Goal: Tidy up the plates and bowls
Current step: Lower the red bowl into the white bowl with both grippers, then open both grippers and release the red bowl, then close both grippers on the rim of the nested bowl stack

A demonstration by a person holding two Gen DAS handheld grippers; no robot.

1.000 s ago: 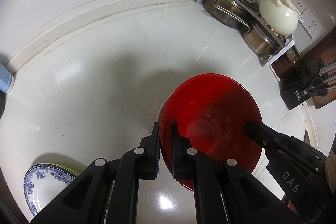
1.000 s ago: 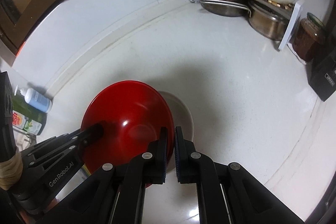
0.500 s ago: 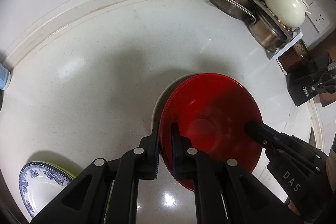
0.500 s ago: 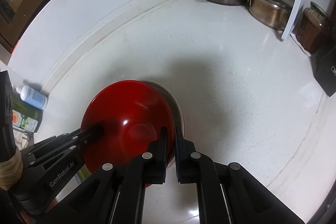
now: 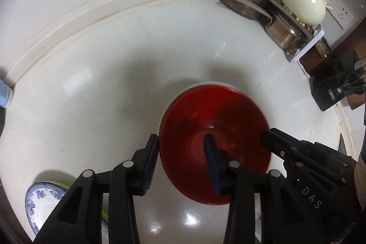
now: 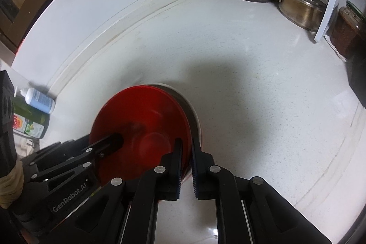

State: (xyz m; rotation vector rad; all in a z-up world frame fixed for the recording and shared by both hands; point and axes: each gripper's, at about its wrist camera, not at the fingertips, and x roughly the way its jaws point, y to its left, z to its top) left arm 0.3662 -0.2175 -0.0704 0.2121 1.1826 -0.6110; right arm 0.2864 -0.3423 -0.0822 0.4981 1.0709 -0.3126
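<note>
A red bowl [image 5: 219, 120] sits nested in a white bowl [image 5: 201, 84] on the white counter. My left gripper [image 5: 180, 141] is open, one finger outside the red bowl's near rim and one inside it. My right gripper [image 6: 186, 144] is shut on the red bowl's [image 6: 141, 120] right rim; the white bowl's rim [image 6: 194, 111] shows beside it. The right gripper also shows in the left wrist view [image 5: 270, 134], and the left gripper in the right wrist view [image 6: 114, 141]. A blue-patterned plate [image 5: 43, 198] lies at the lower left.
A rack with steel pots [image 5: 251, 4] and a cream pot [image 5: 302, 4] stands at the back right. A black knife block [image 5: 336, 86] is at the right. Bottles [image 6: 39, 100] stand at the left by the wall.
My left gripper has opened and let go of the red bowl's rim. The red bowl has come down into the white bowl. My right gripper stays shut on the rim.
</note>
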